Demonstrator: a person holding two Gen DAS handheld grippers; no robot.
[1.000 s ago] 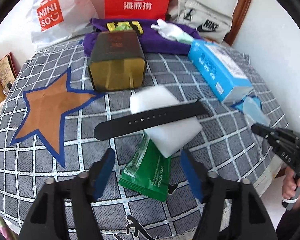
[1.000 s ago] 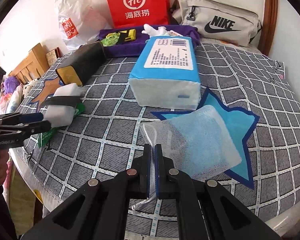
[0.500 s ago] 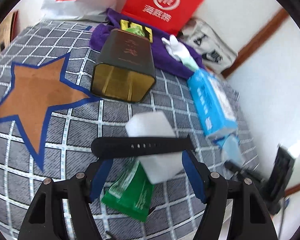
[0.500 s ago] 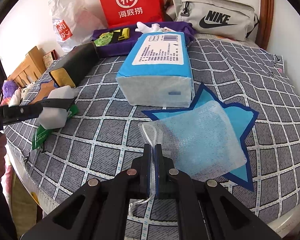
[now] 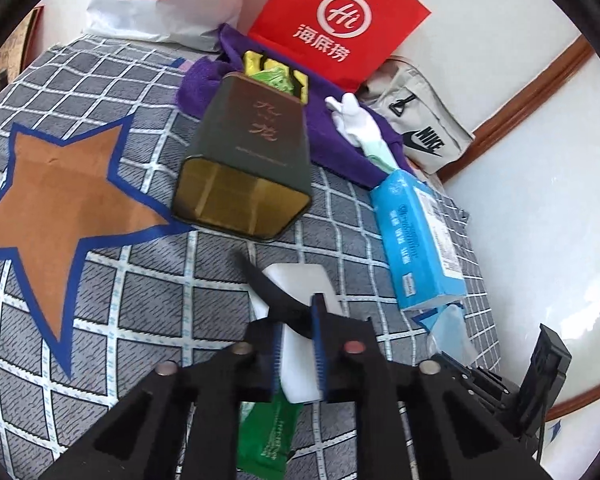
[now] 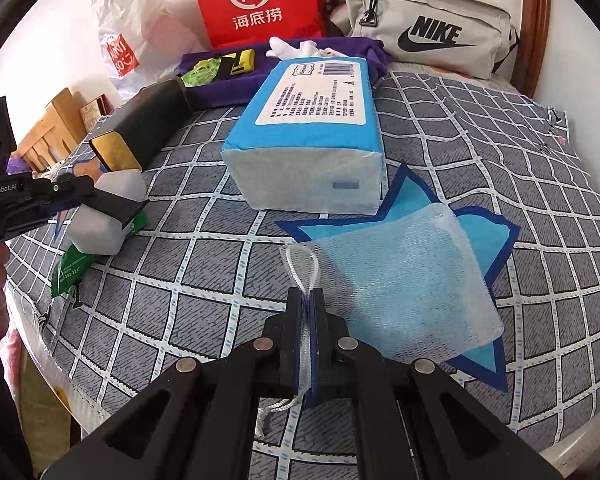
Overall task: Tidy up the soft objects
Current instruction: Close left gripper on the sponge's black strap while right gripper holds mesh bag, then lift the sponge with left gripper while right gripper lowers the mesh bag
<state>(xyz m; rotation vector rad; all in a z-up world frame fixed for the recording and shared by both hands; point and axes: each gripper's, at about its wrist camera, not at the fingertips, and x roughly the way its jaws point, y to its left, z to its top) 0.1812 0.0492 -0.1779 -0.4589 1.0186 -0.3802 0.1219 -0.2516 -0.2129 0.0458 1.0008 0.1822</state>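
Now left gripper (image 5: 298,354) just clamped white sponge (image 5: 296,308) (long axis pointing away); right gripper (image 6: 310,336) pinching mesh pouch (image 6: 400,280).

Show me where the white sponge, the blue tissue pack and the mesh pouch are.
white sponge (image 5: 300,286): left wrist view, bare top face beyond the strap.
blue tissue pack (image 6: 312,108): right wrist view, white label on its top.
mesh pouch (image 6: 404,280): right wrist view, middle of the netting.
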